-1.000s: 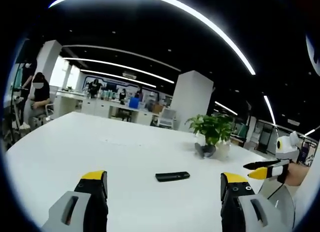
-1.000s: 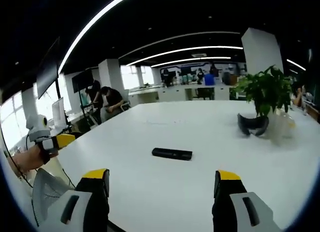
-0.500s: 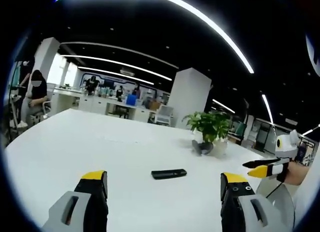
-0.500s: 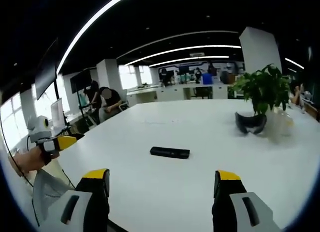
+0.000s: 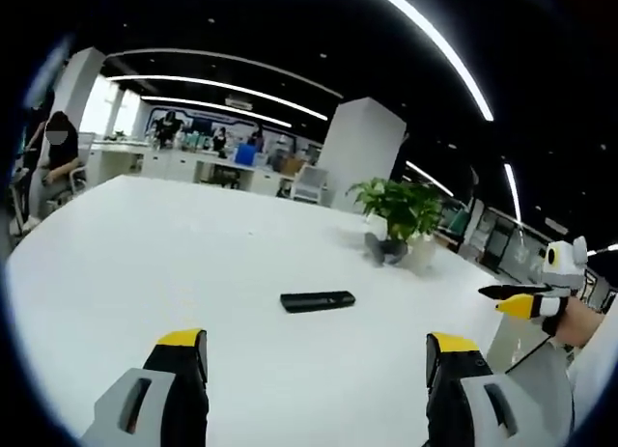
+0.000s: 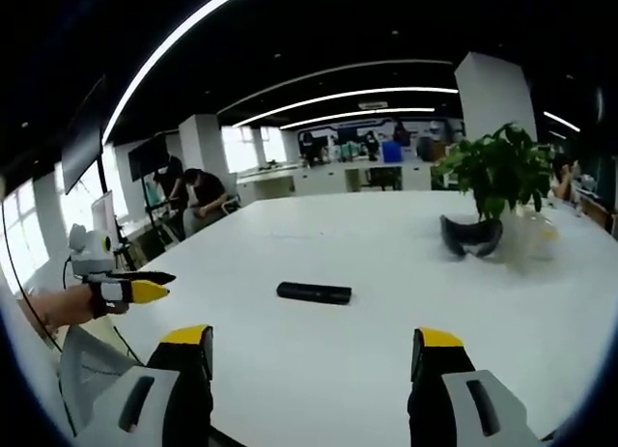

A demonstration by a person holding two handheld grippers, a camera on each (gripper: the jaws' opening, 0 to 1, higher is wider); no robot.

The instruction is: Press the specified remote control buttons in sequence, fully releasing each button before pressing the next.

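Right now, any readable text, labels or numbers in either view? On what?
None readable.
Remote control: button markings too small and blurred to read.
Far wall behind the white table: blurred, no legible signs.
Left claw and right claw: no visible lettering.

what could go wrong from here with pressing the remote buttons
1. The remote lies loose on the smooth white table, and neither gripper holds it, so a press might push it sliding rather than work the button.
2. Its buttons are too small to make out from here, so a wide-open right gripper or left gripper could hit the wrong one or two at once.
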